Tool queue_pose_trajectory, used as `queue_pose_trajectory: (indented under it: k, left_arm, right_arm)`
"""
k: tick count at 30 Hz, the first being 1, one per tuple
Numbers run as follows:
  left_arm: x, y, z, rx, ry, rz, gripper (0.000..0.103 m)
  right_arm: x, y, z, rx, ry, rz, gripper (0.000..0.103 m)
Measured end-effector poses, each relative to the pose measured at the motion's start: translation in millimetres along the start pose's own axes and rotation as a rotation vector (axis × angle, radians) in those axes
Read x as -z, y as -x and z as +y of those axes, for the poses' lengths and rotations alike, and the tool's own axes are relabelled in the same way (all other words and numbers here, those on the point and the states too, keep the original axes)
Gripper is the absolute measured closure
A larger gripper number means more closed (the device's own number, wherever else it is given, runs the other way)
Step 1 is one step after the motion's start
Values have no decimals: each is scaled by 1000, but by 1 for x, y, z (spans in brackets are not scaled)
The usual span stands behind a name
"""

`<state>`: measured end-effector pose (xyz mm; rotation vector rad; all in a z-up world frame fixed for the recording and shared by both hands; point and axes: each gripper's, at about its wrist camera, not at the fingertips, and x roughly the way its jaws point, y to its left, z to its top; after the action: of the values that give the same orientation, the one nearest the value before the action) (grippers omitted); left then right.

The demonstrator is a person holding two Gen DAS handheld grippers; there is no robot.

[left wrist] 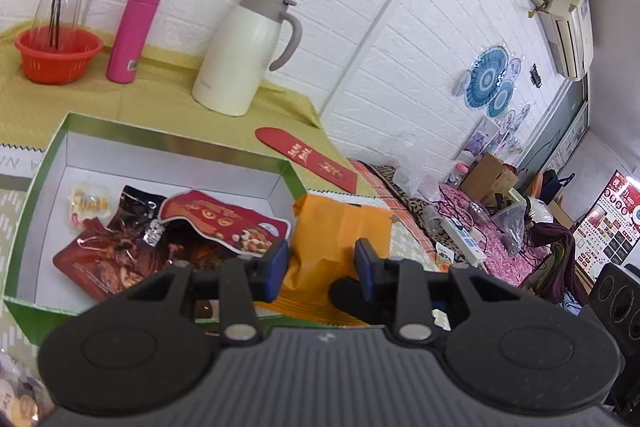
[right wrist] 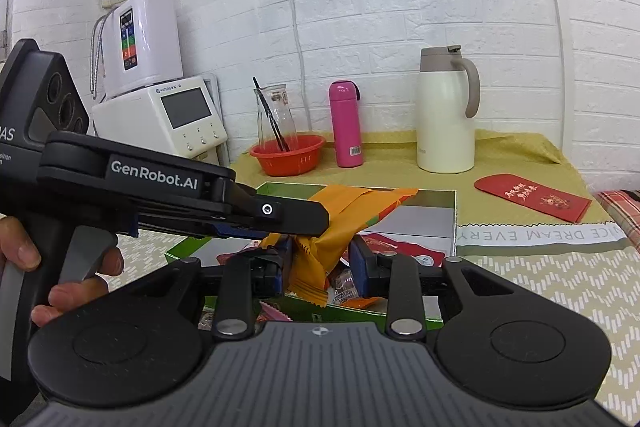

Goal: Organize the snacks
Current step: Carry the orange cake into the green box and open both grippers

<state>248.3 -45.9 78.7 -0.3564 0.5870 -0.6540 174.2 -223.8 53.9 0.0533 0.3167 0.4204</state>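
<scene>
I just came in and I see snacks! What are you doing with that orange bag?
A person is tidying snacks with two hand-held grippers. Both the left gripper and the right gripper hold the orange snack bag above the green box. Other snack packets already lie inside the box.

Beyond the jaws, against the white brick wall, stand an orange basket (right wrist: 287, 155), a pink flask (right wrist: 346, 123) and a cream jug (right wrist: 445, 111), with a red envelope (right wrist: 532, 196) off to their right.
</scene>
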Motion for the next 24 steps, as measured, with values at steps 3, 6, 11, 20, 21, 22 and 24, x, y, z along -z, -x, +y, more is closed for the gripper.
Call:
queue_pose_trajectory:
  k: [3,6,11,20,21,22,24]
  left_arm:
    - [0,-15,10,-3,14,16,70]
    - [1,-29,17,-18,20,41,71]
    - [2,-40,24,-43,8,54,75]
    - [0,-44,30,-72,3,61,75]
    - [0,-42,29,-78,-4,55,71]
    - [0,-40,27,-89,-11,46,58]
    - [0,-34,24,-119,-20,12,44]
  right_arm:
    - [3,-12,-5,10,-8,23,48]
    - [7,-24,-10,21,-5,54,48]
    - [12,-39,-16,17,-12,82,48]
    - [12,-50,-19,19,-1,91,48]
    - [12,-49,-18,23,7,87,48]
    - [12,-48,-17,35,20,78,44]
    - [11,-43,-15,56,51,56,28]
